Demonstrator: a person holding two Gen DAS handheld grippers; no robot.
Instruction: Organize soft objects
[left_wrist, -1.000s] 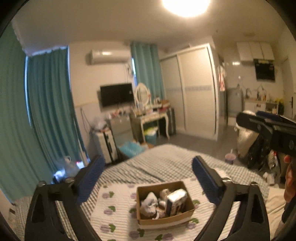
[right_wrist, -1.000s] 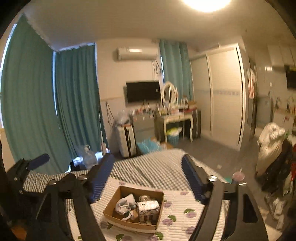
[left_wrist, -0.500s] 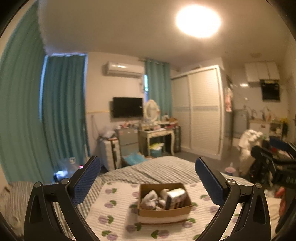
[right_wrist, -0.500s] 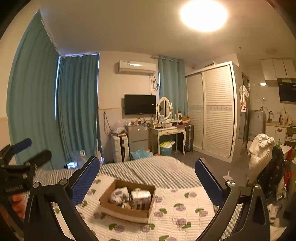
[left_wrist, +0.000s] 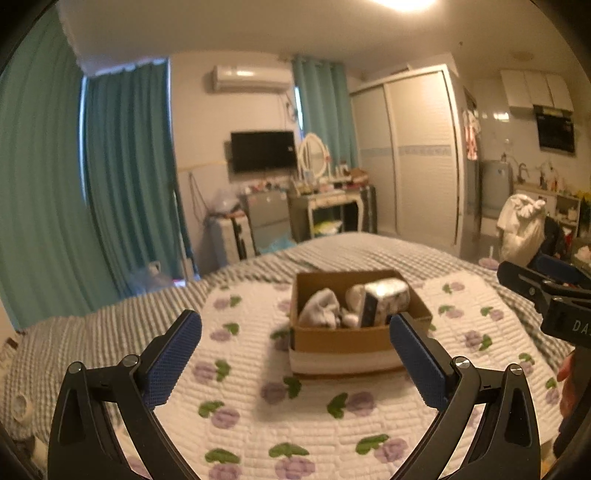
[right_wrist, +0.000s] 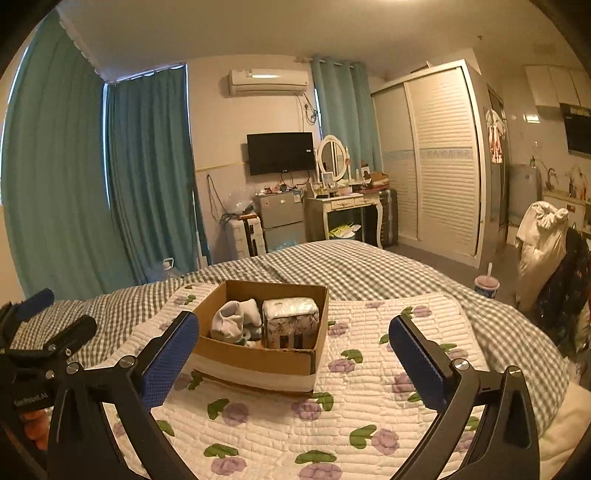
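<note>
A: Status check, pls. Grippers?

B: Left gripper (left_wrist: 295, 332): fingers spread wide, nothing between them. Right gripper (right_wrist: 293, 334): same, wide apart and empty. Both hover above the quilt (right_wrist: 369, 406), short of the cardboard box (right_wrist: 258, 360).

A: Task items, location?

B: All inside the box, approx. centre of the quilt on the bed (right_wrist: 369, 269). Contents: white socks (right_wrist: 236, 319) on the left side, wrapped tissue pack (right_wrist: 290, 321) upright just beside them on the right, touching or nearly so. Smaller bits lie at the box bottom, too small to ID.

A: Progress?

B: Judged early stage. No soft item lies outside the box and nothing is gripped. Remaining, prob.: reach in, pick items, sort or place them. No destination is evident in either view.

A: View differences?

B: Right wrist view is sharp: shows the pack's printed front and the left gripper at the left edge. It also shows a pink cup (right_wrist: 487, 286) on the floor past the bed. Left wrist view is blurred; the box (left_wrist: 354, 332) sits nearer its right finger, with the socks (left_wrist: 321, 308) and pack (left_wrist: 384, 299) seen from the other side. It shows the right gripper (left_wrist: 546, 295) at the far right, plus part of the person's hand (left_wrist: 570, 384) below it.
</note>
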